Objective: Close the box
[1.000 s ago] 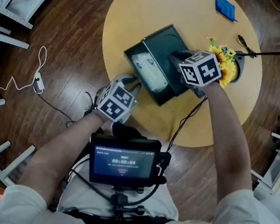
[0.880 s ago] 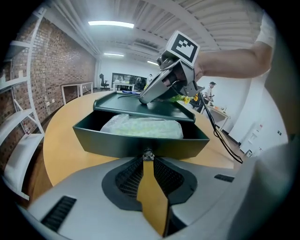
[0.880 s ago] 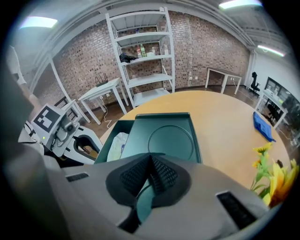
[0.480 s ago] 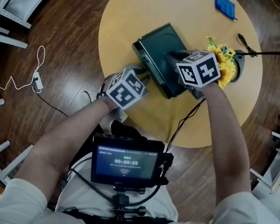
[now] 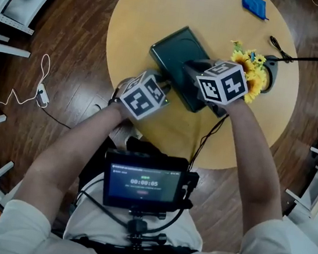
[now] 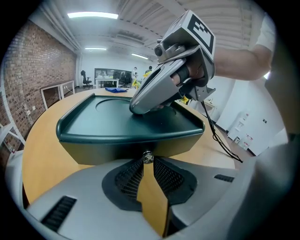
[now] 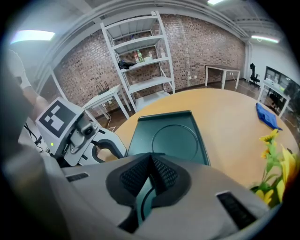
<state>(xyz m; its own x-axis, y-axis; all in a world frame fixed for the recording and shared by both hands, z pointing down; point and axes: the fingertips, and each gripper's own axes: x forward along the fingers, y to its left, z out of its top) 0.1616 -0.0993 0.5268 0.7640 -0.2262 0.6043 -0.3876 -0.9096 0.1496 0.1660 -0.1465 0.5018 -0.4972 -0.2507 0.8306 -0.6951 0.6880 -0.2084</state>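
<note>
Box: lid down, looks shut.
Right gripper: your jaws together, tip resting on lid (probably seating it).
Left gripper: jaws together, empty, at box front, likely bracing.

The left and far parts of the round pale wooden table lie bare and open to a claw, with only a small blue cloth near the far edge. The flat dark green box fills the middle; the right claw lies on its lid and the left claw sits at its near corner, crowding the near side. On the right, a bunch of yellow sunflowers stands just beside the right claw, with a black cable beyond, leaving little room.
</note>
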